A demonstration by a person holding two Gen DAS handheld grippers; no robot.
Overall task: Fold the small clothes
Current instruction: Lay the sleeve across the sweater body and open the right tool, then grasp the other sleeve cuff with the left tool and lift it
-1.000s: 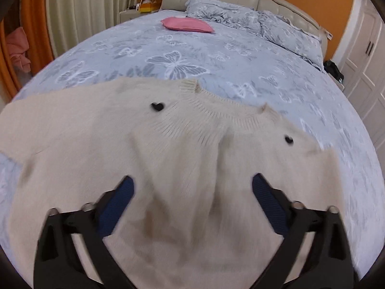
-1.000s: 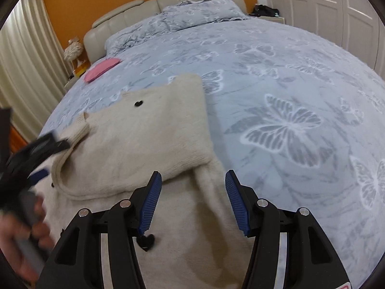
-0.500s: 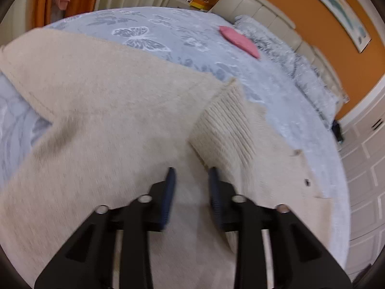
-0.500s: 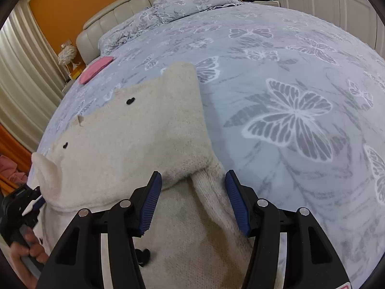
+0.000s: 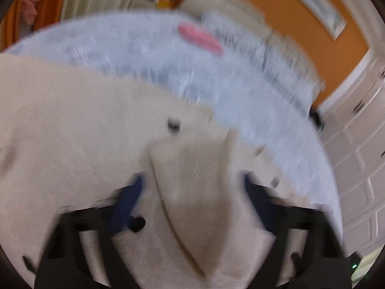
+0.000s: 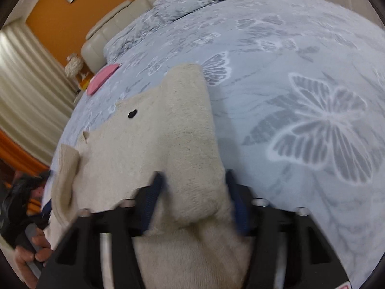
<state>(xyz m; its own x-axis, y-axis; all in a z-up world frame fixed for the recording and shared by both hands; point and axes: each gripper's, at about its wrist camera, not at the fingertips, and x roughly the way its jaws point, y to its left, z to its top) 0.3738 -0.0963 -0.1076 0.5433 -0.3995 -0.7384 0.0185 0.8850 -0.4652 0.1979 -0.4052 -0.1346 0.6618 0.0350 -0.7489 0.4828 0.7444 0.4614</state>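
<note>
A cream knit sweater [image 5: 72, 125] with small black heart marks lies spread on the bed. In the blurred left wrist view my left gripper [image 5: 192, 192] stands open, with a raised fold of the sweater's collar area between its blue pads. In the right wrist view my right gripper [image 6: 196, 192] is open around the sweater's sleeve [image 6: 182, 125], which runs forward between the fingers. The left gripper and the hand holding it show at the left edge of the right wrist view [image 6: 26, 207].
The bed has a grey-blue butterfly cover [image 6: 312, 120]. A pink cushion [image 5: 199, 38] lies near the pillows [image 6: 187, 2] and headboard. White wardrobe doors [image 5: 361, 168] stand to the right, curtains [image 6: 28, 91] to the left.
My left gripper opened wide again and swung right, blurring its view. My right gripper pushed forward so the sleeve now sits between its fingers.
</note>
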